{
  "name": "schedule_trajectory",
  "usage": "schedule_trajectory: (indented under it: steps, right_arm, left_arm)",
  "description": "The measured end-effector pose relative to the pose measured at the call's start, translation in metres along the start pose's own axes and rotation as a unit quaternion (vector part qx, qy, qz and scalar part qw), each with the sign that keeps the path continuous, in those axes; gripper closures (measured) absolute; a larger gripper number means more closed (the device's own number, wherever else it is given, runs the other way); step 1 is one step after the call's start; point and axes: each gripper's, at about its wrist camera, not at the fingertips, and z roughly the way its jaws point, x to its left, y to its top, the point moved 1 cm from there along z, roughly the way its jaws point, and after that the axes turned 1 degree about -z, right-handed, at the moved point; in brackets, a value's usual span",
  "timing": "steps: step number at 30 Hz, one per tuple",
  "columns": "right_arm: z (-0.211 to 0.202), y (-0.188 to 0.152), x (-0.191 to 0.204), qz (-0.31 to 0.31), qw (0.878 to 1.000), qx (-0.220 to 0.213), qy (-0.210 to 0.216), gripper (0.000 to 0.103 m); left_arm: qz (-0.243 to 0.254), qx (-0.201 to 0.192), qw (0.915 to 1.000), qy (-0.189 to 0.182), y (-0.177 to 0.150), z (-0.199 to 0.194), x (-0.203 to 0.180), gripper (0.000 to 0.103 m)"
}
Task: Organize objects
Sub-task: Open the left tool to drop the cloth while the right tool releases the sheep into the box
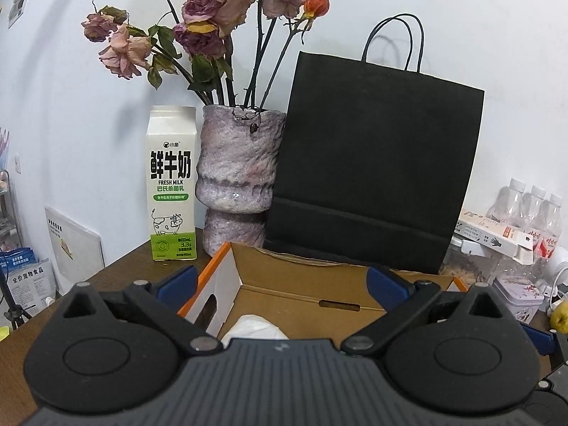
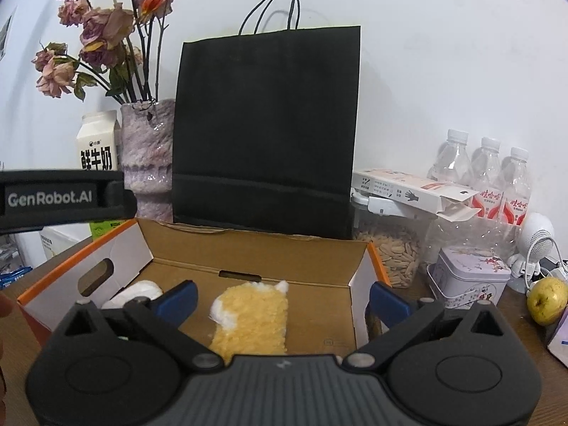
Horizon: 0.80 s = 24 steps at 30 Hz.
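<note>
Left claw (image 1: pixel 282 277) spread wide, empty | right claw (image 2: pixel 283 293) spread wide, empty | yellow plush toy (image 2: pixel 250 317) lies in cardboard box (image 2: pixel 248 248) on counter | likely soft, light; pinch mid-body | white bundle (image 1: pixel 254 326) partly hidden, possibly cloth

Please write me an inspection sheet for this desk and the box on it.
Surface: brown wooden desk, crowded at the back.
Job's things: open cardboard box holds a yellow plush piece and a white bundle.
Clutter: milk carton, vase, black paper bag, water bottles, seed jar, tin, pear.
Grippers: left gripper and right gripper open, fingers empty, over the box.
Cables: white cable at right.
Surroundings: white wall.
</note>
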Motion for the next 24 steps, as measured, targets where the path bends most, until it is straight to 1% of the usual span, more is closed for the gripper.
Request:
schedule_trajectory:
  steps: [6, 8, 14, 24]
  right_arm:
    - [-0.011, 0.007, -0.004, 0.006, 1.0, 0.004, -0.009, 0.0]
    - [-0.017, 0.011, -0.006, 0.011, 1.0, 0.004, -0.006, 0.0]
    - [-0.041, 0.018, -0.012, 0.021, 1.0, -0.006, 0.002, 0.0]
    - [-0.088, 0.018, -0.011, 0.009, 1.0, -0.029, 0.002, 0.0]
  left_arm:
    - [-0.013, 0.012, 0.9998, -0.009, 0.005, -0.006, 0.003, 0.0]
    - [-0.018, 0.013, 0.9997, -0.013, 0.007, -0.01, 0.005, 0.0]
    - [-0.023, 0.005, 0.9993, -0.03, 0.012, -0.029, 0.008, 0.0]
    - [-0.017, -0.003, 0.9982, -0.058, 0.013, -0.067, 0.015, 0.0]
